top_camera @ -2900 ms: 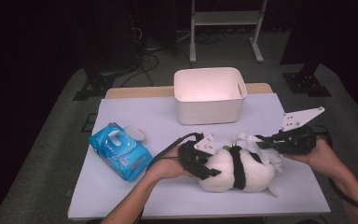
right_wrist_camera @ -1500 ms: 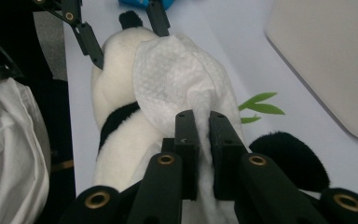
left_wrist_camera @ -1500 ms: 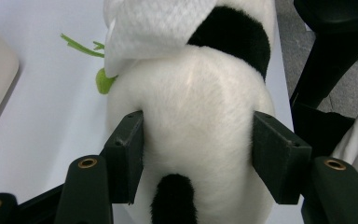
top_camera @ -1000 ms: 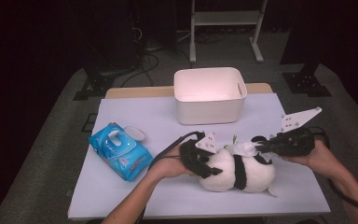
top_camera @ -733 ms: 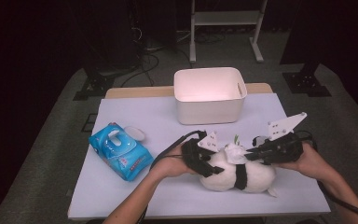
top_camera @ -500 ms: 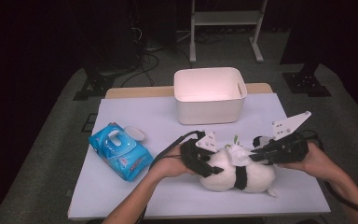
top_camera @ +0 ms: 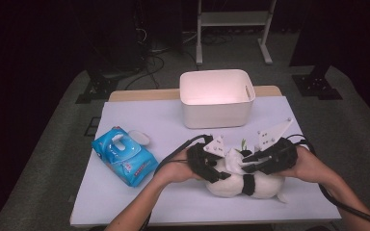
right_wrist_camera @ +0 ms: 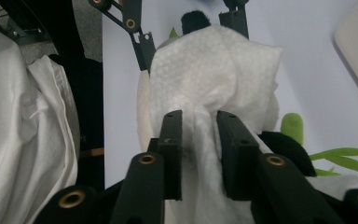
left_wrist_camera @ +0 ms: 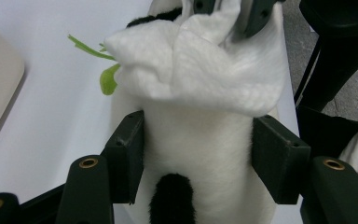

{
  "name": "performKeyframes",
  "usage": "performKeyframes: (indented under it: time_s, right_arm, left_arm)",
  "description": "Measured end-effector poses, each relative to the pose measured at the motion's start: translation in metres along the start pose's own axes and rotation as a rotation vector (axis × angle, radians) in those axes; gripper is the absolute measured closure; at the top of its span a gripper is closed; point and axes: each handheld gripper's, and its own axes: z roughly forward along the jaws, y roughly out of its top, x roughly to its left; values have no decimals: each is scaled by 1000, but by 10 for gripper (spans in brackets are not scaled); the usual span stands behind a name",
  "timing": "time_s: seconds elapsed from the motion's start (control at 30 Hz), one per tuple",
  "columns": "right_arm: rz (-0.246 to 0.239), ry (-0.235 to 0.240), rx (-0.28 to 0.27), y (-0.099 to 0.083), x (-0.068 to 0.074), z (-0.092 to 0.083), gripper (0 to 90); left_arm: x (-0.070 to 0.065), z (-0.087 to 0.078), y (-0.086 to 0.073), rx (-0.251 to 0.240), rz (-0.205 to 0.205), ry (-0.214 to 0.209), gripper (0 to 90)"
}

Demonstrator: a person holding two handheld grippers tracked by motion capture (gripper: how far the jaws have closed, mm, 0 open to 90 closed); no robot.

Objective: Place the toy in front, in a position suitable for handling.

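A white-topped table (top_camera: 139, 120) with a wooden far edge is set on grey carpet (top_camera: 53, 144). Beyond the far edge, a pale metal frame (top_camera: 231, 19) is seen among dark cables (top_camera: 149, 57). The surrounding room is left in darkness; the tabletop is lit from above.

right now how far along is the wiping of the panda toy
Done: a wipe is out of the blue pack and on the panda toy. In hand: the left gripper clamps the toy; the right gripper's jaws, just opening, straddle the wipe. Left: probably more wiping; the white bin looks empty.
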Motion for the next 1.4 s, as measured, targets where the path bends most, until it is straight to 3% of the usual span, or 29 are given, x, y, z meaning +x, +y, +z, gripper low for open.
performKeyframes:
  time_s: [0.17, 0.43, 0.53, 0.7, 1.0, 1.23, 1.4]
  right_arm:
    - [19, -31, -43, -3, 3, -20, 638]
    - [76, -94, -95, -27, 6, -55, 601]
    - [138, -88, -117, -37, 1, -59, 587]
    - [185, -52, -96, -37, -6, -45, 565]
    - [184, -1, -95, -12, -9, -9, 537]
    - [168, -29, -53, 4, -5, 16, 566]
    - [90, -74, -69, 1, 4, 17, 732]
  left_arm:
    - [0, 0, 0, -3, -3, 0, 397]
    - [0, -1, 0, 6, 2, -2, 396]
    - [0, 0, 0, 8, 3, -3, 396]
    - [0, 0, 1, 10, 4, -1, 396]
    - [-2, 0, 2, 13, 18, 10, 396]
    - [-4, 0, 1, 19, 22, 17, 395]
    - [-3, 0, 1, 14, 20, 13, 395]
